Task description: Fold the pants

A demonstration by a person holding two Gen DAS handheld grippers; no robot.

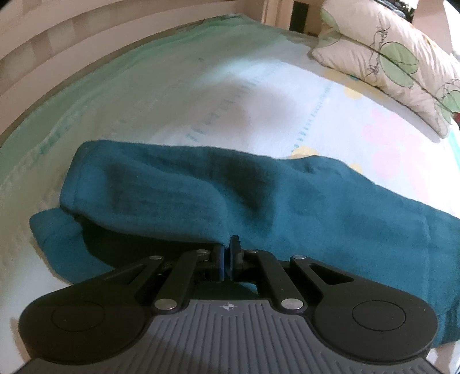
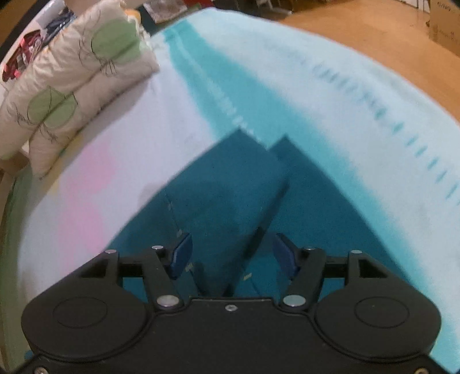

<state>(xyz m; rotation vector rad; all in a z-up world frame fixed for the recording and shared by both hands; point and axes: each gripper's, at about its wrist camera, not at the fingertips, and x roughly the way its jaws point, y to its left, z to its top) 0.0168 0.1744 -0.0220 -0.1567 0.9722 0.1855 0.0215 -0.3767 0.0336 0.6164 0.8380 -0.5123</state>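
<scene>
Teal pants (image 1: 230, 190) lie folded lengthwise across the bed in the left wrist view. My left gripper (image 1: 228, 247) is shut on the near edge of the upper layer and lifts it a little off the layer beneath. In the right wrist view the pants (image 2: 230, 184) lie below, with both leg ends pointing away. My right gripper (image 2: 231, 253) is open just above the cloth, and a fold ridge runs between its blue pads (image 2: 179, 254). It holds nothing.
The bed sheet (image 1: 258, 95) is pale with green, pink and yellow print. A folded floral quilt (image 1: 396, 51) sits at the far right, also in the right wrist view (image 2: 72, 80). A wooden headboard (image 1: 57, 43) runs at left. A wooden floor (image 2: 373, 26) lies beyond the bed.
</scene>
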